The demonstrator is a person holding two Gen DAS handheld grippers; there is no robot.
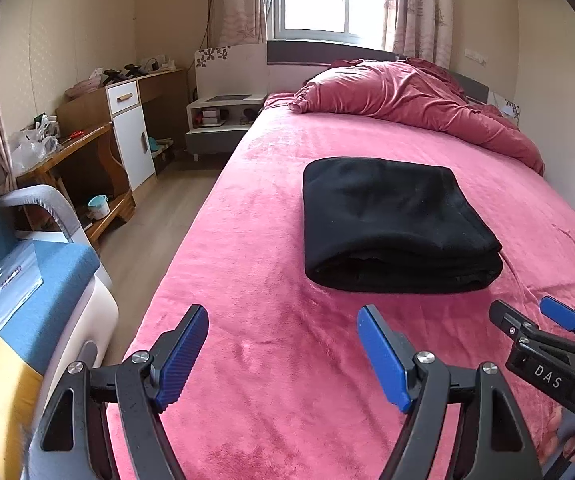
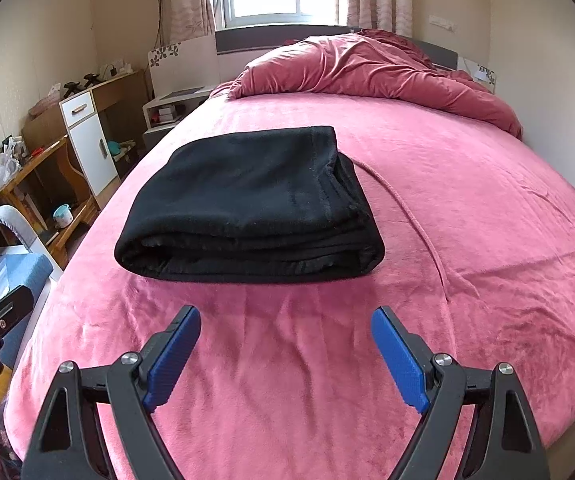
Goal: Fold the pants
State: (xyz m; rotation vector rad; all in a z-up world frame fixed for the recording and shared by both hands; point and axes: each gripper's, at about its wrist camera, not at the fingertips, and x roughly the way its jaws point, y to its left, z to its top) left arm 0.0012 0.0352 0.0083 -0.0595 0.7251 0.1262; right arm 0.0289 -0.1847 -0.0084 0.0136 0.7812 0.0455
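The black pants [image 1: 391, 220] lie folded into a thick rectangle on the pink bed cover [image 1: 271, 240]. They also show in the right wrist view [image 2: 251, 208]. My left gripper [image 1: 283, 332] is open and empty, held above the bed in front of the pants. My right gripper [image 2: 285, 332] is open and empty too, just short of the folded edge. The right gripper also shows at the right edge of the left wrist view [image 1: 527, 316]. Neither gripper touches the pants.
A crumpled red duvet [image 1: 415, 96] lies at the head of the bed. The bed's left edge [image 1: 191, 232] drops to a wood floor. A blue chair [image 1: 27, 276], a wooden desk [image 1: 67, 156] and a nightstand [image 1: 219, 120] stand to the left. A wall runs along the right.
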